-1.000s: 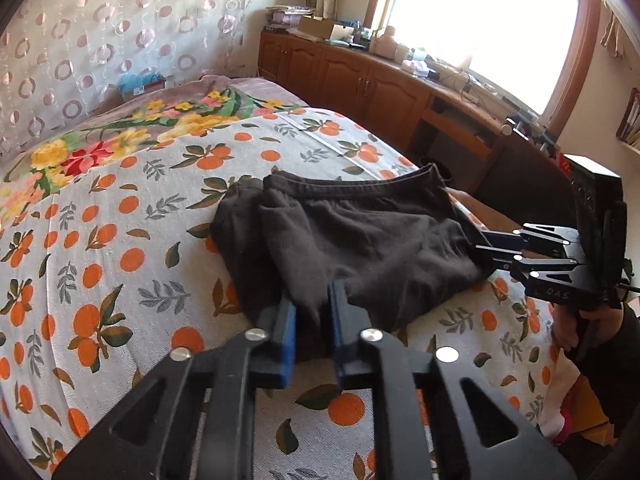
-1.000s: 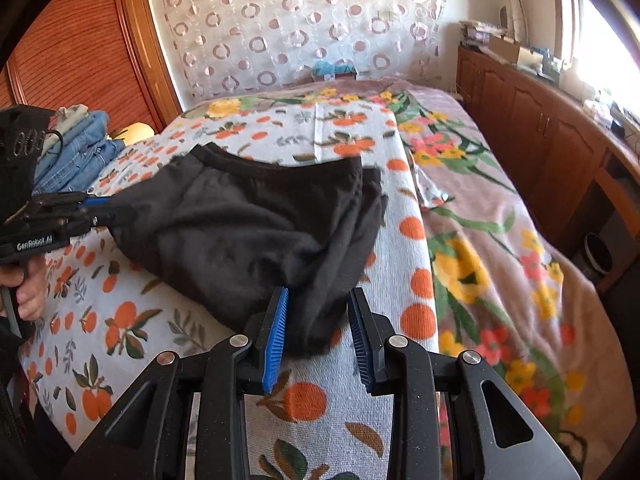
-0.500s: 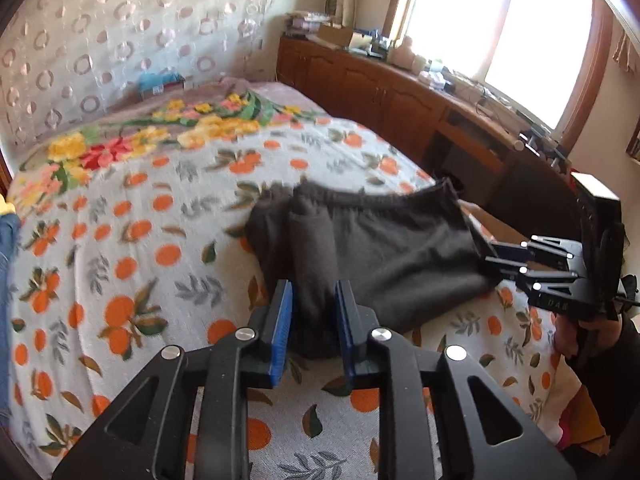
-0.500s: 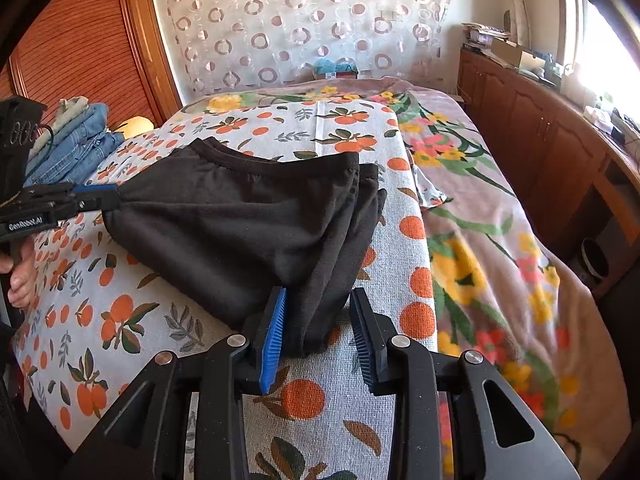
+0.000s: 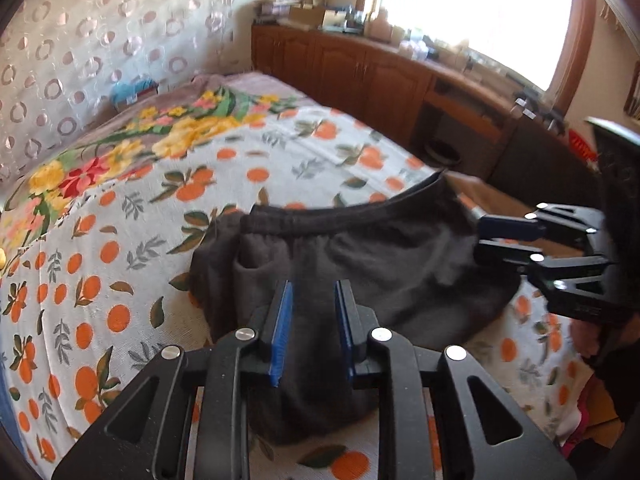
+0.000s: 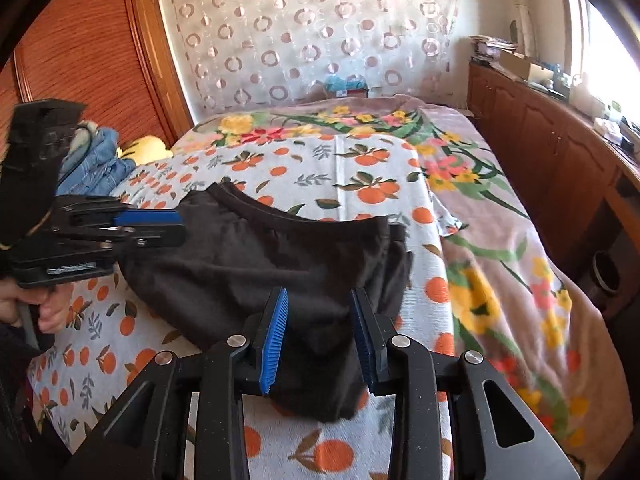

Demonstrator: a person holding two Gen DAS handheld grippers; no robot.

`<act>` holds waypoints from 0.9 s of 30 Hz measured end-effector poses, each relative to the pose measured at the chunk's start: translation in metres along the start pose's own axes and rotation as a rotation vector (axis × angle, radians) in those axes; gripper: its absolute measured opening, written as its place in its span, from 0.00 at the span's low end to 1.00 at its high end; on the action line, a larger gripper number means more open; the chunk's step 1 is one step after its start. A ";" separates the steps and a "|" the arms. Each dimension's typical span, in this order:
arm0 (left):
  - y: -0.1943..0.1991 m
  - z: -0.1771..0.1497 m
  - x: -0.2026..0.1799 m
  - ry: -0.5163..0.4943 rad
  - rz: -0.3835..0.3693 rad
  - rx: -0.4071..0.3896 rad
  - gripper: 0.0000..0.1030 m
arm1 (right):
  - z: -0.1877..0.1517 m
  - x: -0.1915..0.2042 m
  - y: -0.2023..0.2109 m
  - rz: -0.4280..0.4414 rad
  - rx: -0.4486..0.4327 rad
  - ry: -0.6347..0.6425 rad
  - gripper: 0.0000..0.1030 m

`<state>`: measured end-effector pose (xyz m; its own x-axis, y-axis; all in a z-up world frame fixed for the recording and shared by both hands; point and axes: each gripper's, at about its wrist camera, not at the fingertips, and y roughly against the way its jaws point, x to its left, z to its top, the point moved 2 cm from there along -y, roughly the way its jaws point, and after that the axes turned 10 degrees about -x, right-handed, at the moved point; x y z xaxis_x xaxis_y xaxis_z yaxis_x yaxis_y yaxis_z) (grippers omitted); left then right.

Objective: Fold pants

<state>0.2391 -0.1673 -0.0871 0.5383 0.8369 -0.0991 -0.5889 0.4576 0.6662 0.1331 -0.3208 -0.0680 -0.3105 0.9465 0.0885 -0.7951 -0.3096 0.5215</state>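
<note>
Where the left wrist view looks down its tool, the left tool (image 5: 312, 320) is spread, blue pads either side of the black pants (image 5: 360, 264), which lie folded on the orange-print bedspread (image 5: 120, 240); right tool (image 5: 486, 240) sits at the pants' window-side corner, grip unclear. Right wrist view: right tool (image 6: 318, 328) spread over pants (image 6: 260, 264), fabric loose between pads. Jeans pile (image 6: 96, 160) beyond pants, by headboard.

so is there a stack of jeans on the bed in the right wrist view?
Yes, folded blue jeans lie at the bed's far left, behind the black pants.
</note>
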 end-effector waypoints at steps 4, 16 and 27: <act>-0.008 -0.005 0.005 -0.004 0.007 0.011 0.22 | -0.003 -0.004 -0.012 -0.024 0.052 0.022 0.32; -0.009 -0.007 -0.005 -0.051 0.013 0.000 0.35 | -0.004 -0.010 -0.004 -0.015 0.018 -0.044 0.32; 0.014 0.000 -0.010 -0.045 0.019 -0.068 0.78 | -0.023 -0.015 0.022 -0.040 0.013 -0.103 0.34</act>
<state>0.2253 -0.1687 -0.0770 0.5525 0.8319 -0.0525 -0.6378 0.4625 0.6159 0.1077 -0.3436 -0.0771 -0.2229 0.9625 0.1544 -0.7989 -0.2711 0.5369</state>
